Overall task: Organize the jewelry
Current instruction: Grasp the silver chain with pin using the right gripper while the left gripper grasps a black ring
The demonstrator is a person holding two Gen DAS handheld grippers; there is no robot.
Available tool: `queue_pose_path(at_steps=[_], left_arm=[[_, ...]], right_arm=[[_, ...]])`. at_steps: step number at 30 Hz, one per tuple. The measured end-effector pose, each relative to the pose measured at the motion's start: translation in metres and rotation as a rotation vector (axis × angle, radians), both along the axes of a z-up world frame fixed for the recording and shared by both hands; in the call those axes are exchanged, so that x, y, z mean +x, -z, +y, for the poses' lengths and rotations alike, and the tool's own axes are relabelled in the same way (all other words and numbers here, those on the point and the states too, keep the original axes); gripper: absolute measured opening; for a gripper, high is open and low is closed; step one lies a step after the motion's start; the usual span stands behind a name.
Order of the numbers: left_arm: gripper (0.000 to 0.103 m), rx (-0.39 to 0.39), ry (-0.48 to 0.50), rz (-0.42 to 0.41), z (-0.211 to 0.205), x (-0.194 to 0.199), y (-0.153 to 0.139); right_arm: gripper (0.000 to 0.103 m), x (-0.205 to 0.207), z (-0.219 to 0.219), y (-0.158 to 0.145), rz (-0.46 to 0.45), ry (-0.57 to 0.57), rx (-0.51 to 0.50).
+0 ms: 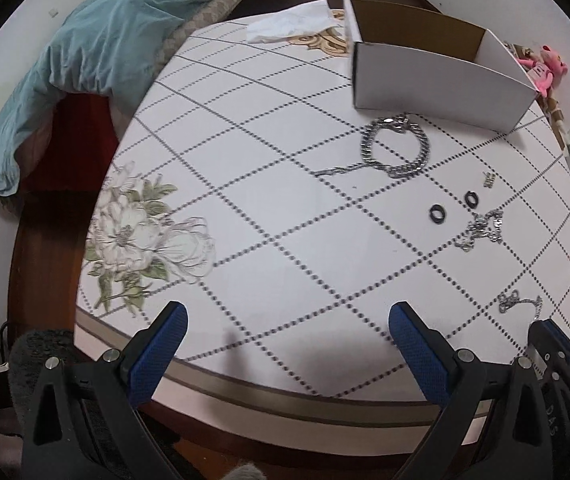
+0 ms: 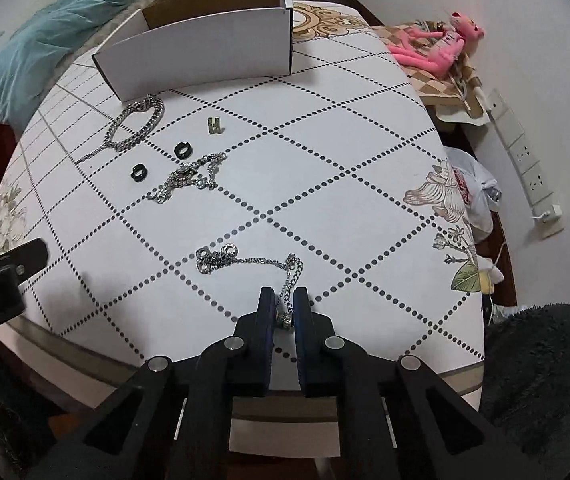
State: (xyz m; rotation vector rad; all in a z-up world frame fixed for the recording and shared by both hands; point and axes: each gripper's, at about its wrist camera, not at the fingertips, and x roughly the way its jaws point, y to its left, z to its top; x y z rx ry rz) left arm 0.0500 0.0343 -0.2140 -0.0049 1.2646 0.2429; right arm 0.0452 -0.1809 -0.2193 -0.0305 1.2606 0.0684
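Very little lettering can be read. A small gold charm (image 2: 215, 125) lying on the tablecloth (image 2: 365, 200) has the shape of the capital letter "H". In the left wrist view, raised letters run along the black body of the right gripper (image 1: 553, 328) at the lower right edge; "D A S" can be made out, the rest being too dark to tell. A crumpled white bag (image 2: 469, 196) beside the table carries red print, too small and creased to read. The white cardboard box (image 2: 205, 60) shows no print on its visible walls.
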Motion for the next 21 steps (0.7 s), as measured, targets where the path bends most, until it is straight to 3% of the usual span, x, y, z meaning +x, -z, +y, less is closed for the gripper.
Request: queue_pose_path(at_steps=[8,10,13,18,21], left_arm=[[0.101,-0.161,0.044,-0.032,-0.014,0.03,0.006],[0.094,-0.186,0.059,-0.039,-0.018,0.04,0.008],[0.092,-0.19,0.084,-0.042,-0.027,0.051,0.011],[0.077,-0.177,0.146,-0.041,-0.04,0.063,0.018],[0.056,-0.169,0.185,-0.035,-0.049,0.064,0.022]], right_arm=[[0.009,0.033,-0.036,-0.032,-0.07,0.096,0.142],[0.009,0.046,-0.04,-0.036,-0.087,0.107,0.149],[0.009,0.067,-0.05,-0.037,-0.098,0.124,0.175],[0.009,0.078,-0.055,-0.033,-0.087,0.138,0.194],[0.009,0.078,-0.055,-0.027,-0.072,0.14,0.197]])
